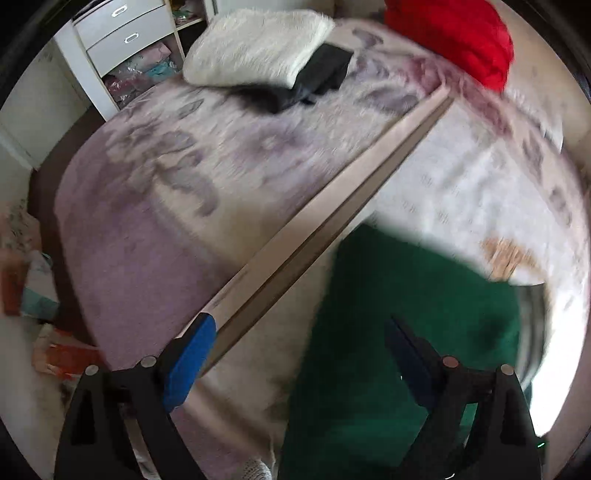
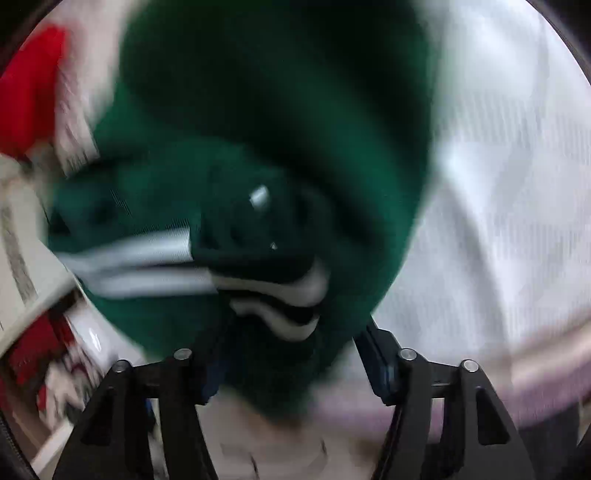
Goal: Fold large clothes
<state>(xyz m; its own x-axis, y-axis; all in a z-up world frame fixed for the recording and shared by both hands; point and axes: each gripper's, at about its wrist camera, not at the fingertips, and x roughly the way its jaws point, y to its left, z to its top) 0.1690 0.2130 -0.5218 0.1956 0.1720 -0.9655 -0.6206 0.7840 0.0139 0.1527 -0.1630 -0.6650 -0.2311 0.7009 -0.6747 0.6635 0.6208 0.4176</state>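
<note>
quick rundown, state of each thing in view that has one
dark green striped-cuff garment: bunched, unfolded, between right gripper's pads
white fluffy garment: folded, on bed
black garment: folded, beside it
red garment: heaped
left gripper: open, empty
right gripper: grip unclear
white drawers: shut

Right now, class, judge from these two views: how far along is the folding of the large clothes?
Done: a white fluffy item and a black one lie folded on the bed. In hand: the green garment bunches between the right tool fingers; whether they grip is blurred. The left tool is open, empty. Left: the green garment, and the red one.
</note>
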